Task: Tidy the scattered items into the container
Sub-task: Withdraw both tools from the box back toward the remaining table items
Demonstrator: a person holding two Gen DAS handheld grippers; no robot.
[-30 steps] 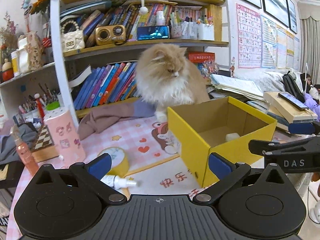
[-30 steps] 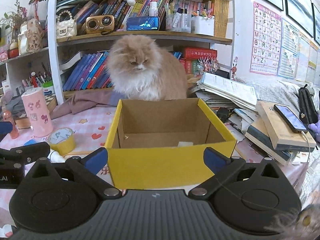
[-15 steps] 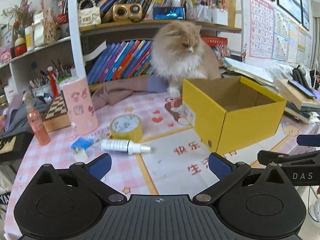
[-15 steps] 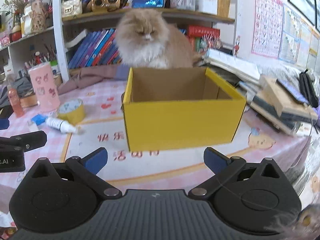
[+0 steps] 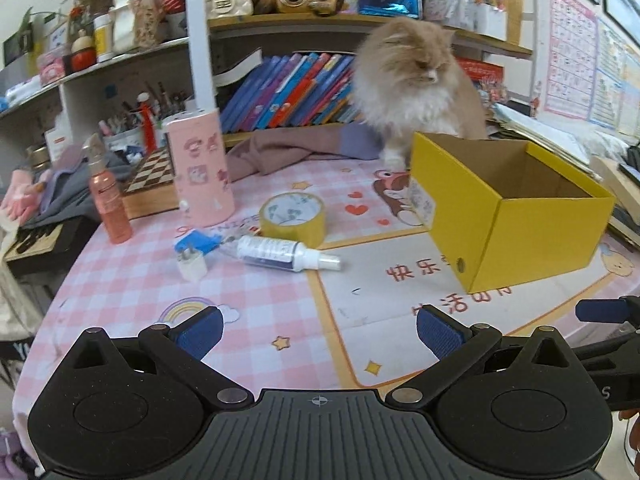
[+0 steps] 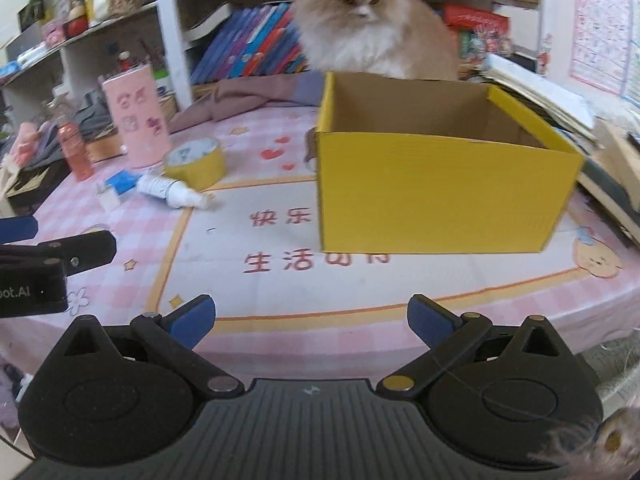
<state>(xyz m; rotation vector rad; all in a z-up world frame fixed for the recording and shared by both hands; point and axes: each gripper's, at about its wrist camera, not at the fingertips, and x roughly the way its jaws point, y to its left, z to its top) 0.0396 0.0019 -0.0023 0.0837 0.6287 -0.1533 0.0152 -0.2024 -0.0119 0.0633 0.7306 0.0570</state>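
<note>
An open yellow cardboard box stands on the pink tablecloth; its floor is hidden from both views. Left of it lie a roll of yellow tape, a white spray bottle on its side and a white plug with a blue part. My left gripper is open over the near table, well short of these items. My right gripper is open at the table's front edge, in front of the box. Nothing is between either pair of fingers.
A fluffy cat sits right behind the box. A pink cylinder, a pink bottle, a chessboard box and a mauve cloth lie at the back left. Stacked books crowd the right side.
Both grippers have pulled back and away from the box toward the table's front edge. The tape, bottle and plug now lie farther ahead. The cat turned its head slightly.
</note>
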